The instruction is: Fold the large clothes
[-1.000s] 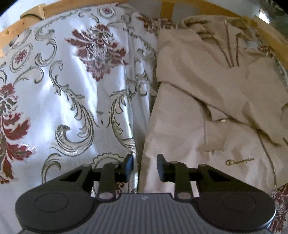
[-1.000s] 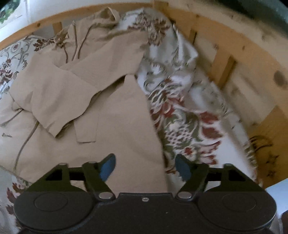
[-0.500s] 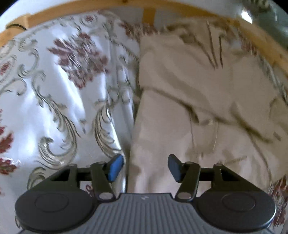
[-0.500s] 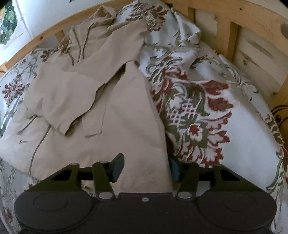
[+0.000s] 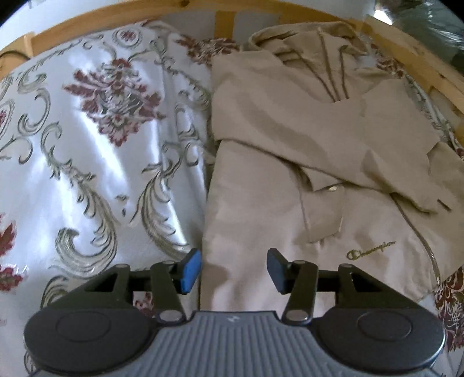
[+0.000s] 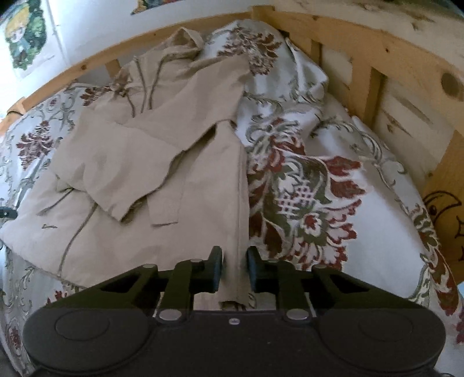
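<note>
Left wrist view shows a tan jacket (image 5: 275,162) lying flat on a flowery bedspread (image 5: 87,150). A wooden bed frame (image 5: 121,14) runs behind it. Both sleeves are folded across the chest, and the hood is at the far end. The bottom hem is closest to both cameras.

The left gripper (image 5: 233,268) has its tongs wide apart. They sit over the jacket's bottom corner on that side. One blue pad (image 5: 190,268) is at the cloth's edge and the other is over the cloth. They hold nothing.

In the right wrist view, the right gripper (image 6: 235,269) has its tongs narrow. The other bottom corner of the jacket (image 6: 162,185) stands up between them. The pads look like they are touching the cloth, so I think it is holding that corner.

The jacket looks soft and floppy and not very heavy. It will sag and slide if you lift it by one spot only. So it is best to take it by both bottom corners, close to the hem, and pinch all the layers together. Then the bottom half can be folded up toward the hood. The bedspread looks shiny and may be slippery, so the jacket could slide on it.
</note>
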The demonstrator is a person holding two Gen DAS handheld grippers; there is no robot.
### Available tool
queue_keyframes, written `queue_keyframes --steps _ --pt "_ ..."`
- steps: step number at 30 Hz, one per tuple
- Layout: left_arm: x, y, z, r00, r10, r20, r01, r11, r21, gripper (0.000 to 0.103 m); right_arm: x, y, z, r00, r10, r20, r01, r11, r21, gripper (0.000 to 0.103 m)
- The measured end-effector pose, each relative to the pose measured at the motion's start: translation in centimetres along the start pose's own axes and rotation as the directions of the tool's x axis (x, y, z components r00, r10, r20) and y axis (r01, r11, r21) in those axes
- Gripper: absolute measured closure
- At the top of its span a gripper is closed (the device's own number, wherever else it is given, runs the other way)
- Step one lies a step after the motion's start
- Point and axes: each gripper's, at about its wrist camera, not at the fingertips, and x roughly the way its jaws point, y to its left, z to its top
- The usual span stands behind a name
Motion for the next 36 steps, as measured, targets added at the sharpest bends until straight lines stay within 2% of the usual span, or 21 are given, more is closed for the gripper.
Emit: queue_keyframes --steps 4,6,7,10,12,13,15,17,20,22,25,28,30,32,34,35,36 --pt "0.8 -0.6 0.4 0.997 0.018 0.069 -0.021 0.999 0.04 0.032 0.0 0.5 0.1 0.999 0.019 0.034 -0.018 0.999 -0.034 0.083" --pt "1.9 -0.7 0.6 0.998 0.041 0.038 -0.042 0.998 0.043 0.031 0.5 0.5 0.2 0.999 0.011 0.039 -0.01 0.999 -0.031 0.08" --pt "2.4 -0.6 0.5 0.999 0.045 0.009 -0.045 0.998 0.038 0.031 0.9 0.4 0.3 1.0 0.001 0.03 0.0 1.0 -0.026 0.075" --pt "3.3 0.0 -0.1 0.997 0.039 -0.061 -0.037 0.999 0.028 0.032 2.2 0.1 -0.1 0.999 -0.032 -0.004 0.032 0.999 -0.006 0.071" --pt "2.8 0.1 -0.8 0.996 0.025 -0.08 -0.022 0.999 0.038 0.042 2.8 -0.2 -0.5 0.999 -0.035 -0.026 0.035 0.999 0.02 0.074" --pt "2.4 0.1 -1.1 0.997 0.011 -0.083 -0.007 0.999 0.046 0.056 2.9 -0.3 -0.6 0.999 -0.034 -0.037 0.035 0.999 0.027 0.086" --pt "1.7 -0.5 -1.4 0.998 0.013 -0.069 -0.008 0.997 0.08 0.096 2.8 -0.2 -0.8 0.998 -0.034 -0.044 0.035 0.999 0.035 0.089" --pt "1.1 -1.4 -1.2 0.997 0.03 -0.069 -0.024 0.996 0.087 0.101 2.1 0.3 -0.8 0.999 -0.03 -0.023 0.03 1.0 0.003 0.094" --pt "-0.8 -3.0 -0.2 0.994 0.074 -0.078 -0.063 0.989 0.136 0.103 0.9 2.0 -0.5 0.999 -0.052 -0.007 0.051 0.995 -0.089 0.098" --pt "-2.9 -3.5 0.1 0.996 0.054 -0.077 -0.039 0.983 0.177 0.103 -0.4 3.0 0.0 0.999 -0.049 0.0 0.049 0.988 -0.145 0.098" --pt "-6.0 -3.8 -0.2 0.993 0.03 -0.114 -0.001 0.97 0.245 0.103 -2.8 4.6 0.4 0.999 -0.045 -0.016 0.04 0.968 -0.247 0.098" --pt "-7.7 -3.9 -1.8 0.981 0.032 -0.191 0.029 0.951 0.307 0.102 -4.9 5.8 0.0 0.998 -0.013 -0.057 -0.007 0.941 -0.337 0.098" --pt "-7.6 -3.7 -2.8 0.97 0.011 -0.241 0.069 0.945 0.319 0.094 -5.4 6.3 -0.8 0.995 -0.009 -0.096 -0.029 0.922 -0.387 0.098" --pt "-7.2 -3.4 -3.2 0.969 0.044 -0.245 0.041 0.943 0.33 0.088 -5.1 6.5 -1.5 0.991 -0.02 -0.131 -0.034 0.915 -0.401 0.097" --pt "-7.1 -3.1 -3.0 0.968 0.053 -0.244 0.024 0.952 0.304 0.083 -4.6 6.4 -1.7 0.989 -0.024 -0.148 -0.035 0.922 -0.386 0.093" --pt "-7.2 -2.8 -2.6 0.97 0.046 -0.238 0.022 0.96 0.278 0.067 -4.4 6.1 -1.6 0.989 -0.02 -0.147 -0.036 0.93 -0.366 0.092" --pt "-7.5 -2.6 -2.1 0.973 0.033 -0.227 0.025 0.968 0.249 0.042 -4.4 5.8 -1.7 0.99 -0.014 -0.143 -0.037 0.936 -0.35 0.086"
